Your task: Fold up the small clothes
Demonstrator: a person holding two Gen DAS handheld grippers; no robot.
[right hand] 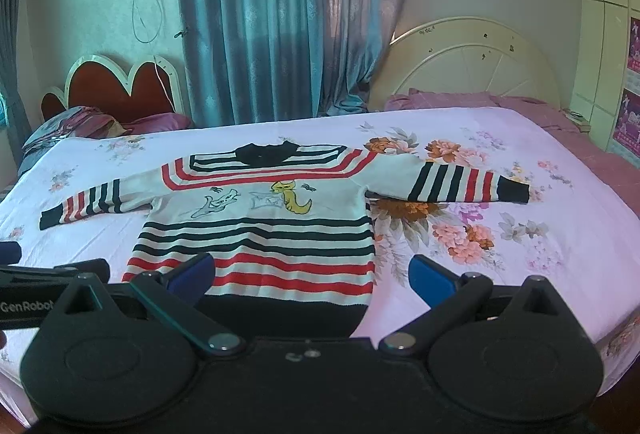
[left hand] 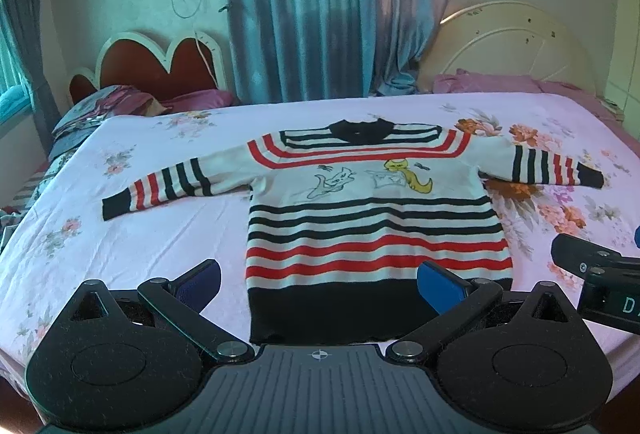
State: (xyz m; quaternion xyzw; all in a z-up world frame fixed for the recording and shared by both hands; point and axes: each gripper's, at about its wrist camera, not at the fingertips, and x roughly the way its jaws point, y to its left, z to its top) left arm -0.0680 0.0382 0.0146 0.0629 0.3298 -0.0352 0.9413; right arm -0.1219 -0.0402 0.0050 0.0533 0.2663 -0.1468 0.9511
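A small striped sweater [left hand: 372, 218], white with red and black bands and cartoon cats on the chest, lies flat on the bed with both sleeves spread out. It also shows in the right wrist view [right hand: 260, 230]. My left gripper [left hand: 320, 284] is open and empty, hovering over the black hem. My right gripper [right hand: 312, 276] is open and empty above the hem's right corner. The right gripper's body [left hand: 596, 278] shows at the right edge of the left wrist view, and the left gripper's body [right hand: 44, 278] at the left edge of the right wrist view.
The bed has a pink floral sheet [left hand: 160, 234] [right hand: 520, 242]. A cream headboard [right hand: 472, 69] with pink pillows stands at the back right. A red heart-shaped headboard [left hand: 160, 69] with bedding stands at the back left. Blue curtains [left hand: 320, 13] hang behind.
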